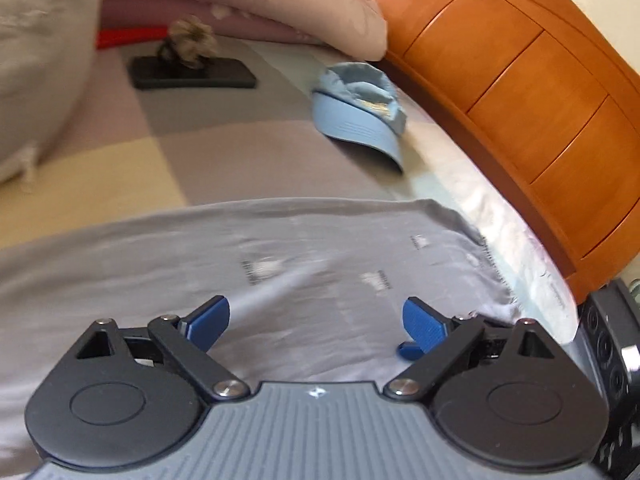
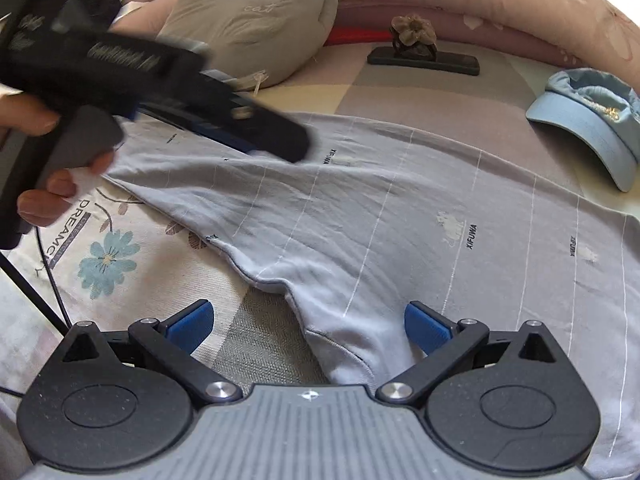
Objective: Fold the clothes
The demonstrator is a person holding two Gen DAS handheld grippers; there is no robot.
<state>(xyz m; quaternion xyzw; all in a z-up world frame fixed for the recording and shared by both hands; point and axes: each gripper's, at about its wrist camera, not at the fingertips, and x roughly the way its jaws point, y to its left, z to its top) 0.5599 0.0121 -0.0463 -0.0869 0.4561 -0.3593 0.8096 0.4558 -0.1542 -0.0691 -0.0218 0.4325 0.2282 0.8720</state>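
Bedspread (image 2: 120,264) bears grey shirt (image 2: 400,220); both tongs (image 1: 316,320) (image 2: 306,324) tilt downward, gaping.

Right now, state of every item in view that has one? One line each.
Left tongs: open, nothing between the pads, over the garment.
Right tongs: open, garment edge between the pads, not pinched.
Grey garment: spread on the bed, wrinkled, not yet folded.
Blue cap: lying beside the garment, crown crumpled.
Phone: flat on the bed, a flower-shaped object on top.
Grey cushion: propped beyond the garment.
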